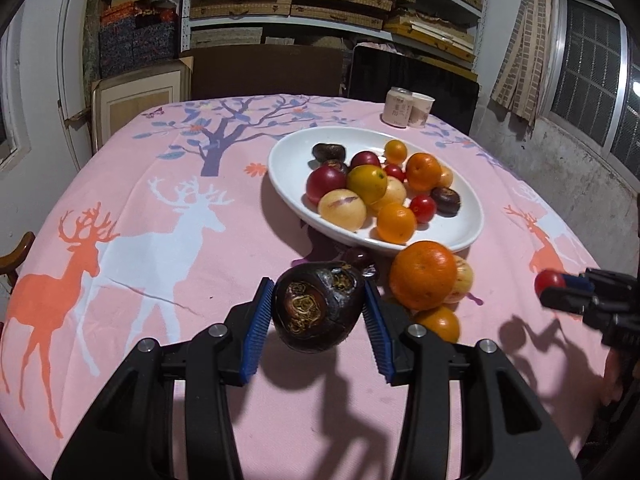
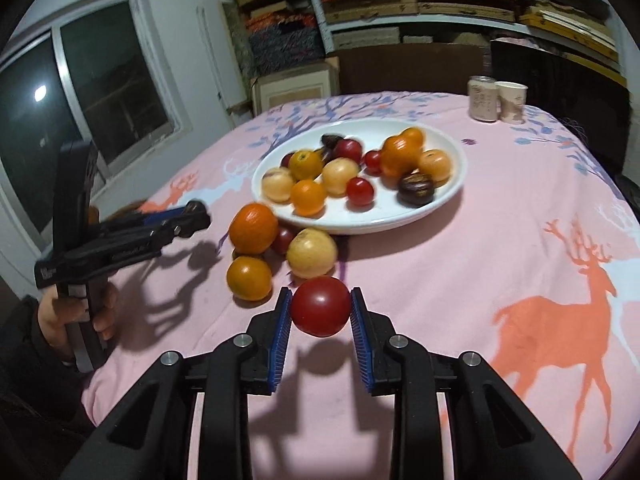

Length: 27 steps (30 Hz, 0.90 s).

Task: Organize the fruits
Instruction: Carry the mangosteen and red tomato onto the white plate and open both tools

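Note:
My left gripper (image 1: 316, 285) is shut on a dark brown, rough-skinned fruit (image 1: 318, 312), held a little above the pink cloth. The red tomato (image 2: 320, 312) sits between the blue pads of my right gripper (image 2: 321, 293), which is shut on it and also clear of the cloth. Ahead stands a white oval plate (image 1: 288, 152) with several orange, yellow, red and dark fruits. Loose fruits lie by its near rim: a big orange (image 1: 423, 274), a small orange (image 1: 440, 323), a pale yellow fruit (image 2: 312, 252) and a dark red one (image 2: 283, 240). Each gripper shows at the edge of the other view.
A can (image 1: 397, 106) and a paper cup (image 1: 422, 109) stand at the table's far right edge. The pink deer-print cloth (image 1: 160, 240) covers the table. Shelves of boxes, a dark chair back (image 1: 412, 76) and a window lie beyond. A hand (image 2: 100, 316) grips the left handle.

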Motion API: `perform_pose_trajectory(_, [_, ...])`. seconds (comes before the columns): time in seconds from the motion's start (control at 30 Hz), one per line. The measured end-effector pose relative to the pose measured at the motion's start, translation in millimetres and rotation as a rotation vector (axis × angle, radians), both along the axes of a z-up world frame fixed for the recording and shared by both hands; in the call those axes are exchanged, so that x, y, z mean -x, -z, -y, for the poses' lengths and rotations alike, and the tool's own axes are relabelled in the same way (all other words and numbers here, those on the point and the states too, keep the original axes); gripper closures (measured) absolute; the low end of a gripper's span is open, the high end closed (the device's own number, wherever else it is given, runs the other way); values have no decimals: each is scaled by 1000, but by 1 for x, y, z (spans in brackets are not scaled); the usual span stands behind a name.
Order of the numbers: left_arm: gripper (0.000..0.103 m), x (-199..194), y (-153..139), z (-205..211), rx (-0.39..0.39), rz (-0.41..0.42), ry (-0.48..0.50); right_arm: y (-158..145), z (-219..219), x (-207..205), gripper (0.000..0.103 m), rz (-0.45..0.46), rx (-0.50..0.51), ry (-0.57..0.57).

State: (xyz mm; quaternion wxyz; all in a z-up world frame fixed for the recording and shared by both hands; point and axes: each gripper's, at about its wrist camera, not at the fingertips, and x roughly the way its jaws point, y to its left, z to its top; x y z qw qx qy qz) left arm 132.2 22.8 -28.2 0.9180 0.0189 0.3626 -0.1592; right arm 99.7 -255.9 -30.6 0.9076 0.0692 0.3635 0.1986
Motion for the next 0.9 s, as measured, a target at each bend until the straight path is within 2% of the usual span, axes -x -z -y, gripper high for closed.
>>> perform_pose_trajectory(0.13, [59,4,-21,12,-23,21,0,-21,21,-5,74,36,-30,45])
perform_pose_trajectory(0.3, [59,-1,-46,32,-66,60,19,-53,27,-14,72,114,-52,55])
perform_pose_trajectory(0.47, [59,-22,-53,45,-83,51,20,-76,36,-35,73,161,-103,75])
perform_pose_trajectory(0.6, [59,-44,-54,52,-77,32,15,-83,28,-54,74,180,-56,55])
perform_pose_trajectory(0.7, [59,-49,-56,52,-38,21,20,-74,26,-62,72,101,-47,6])
perform_pose_trajectory(0.77, [59,-43,-56,52,-41,33,33,-63,19,-53,71,95,17,-28])
perform_pose_trajectory(0.83, [59,-36,-53,49,-32,29,46,-40,8,-46,66,30,102,-75])
perform_pose_trajectory(0.9, [59,-28,-47,45,-23,13,52,-13,-2,-39,66,-26,162,-116])
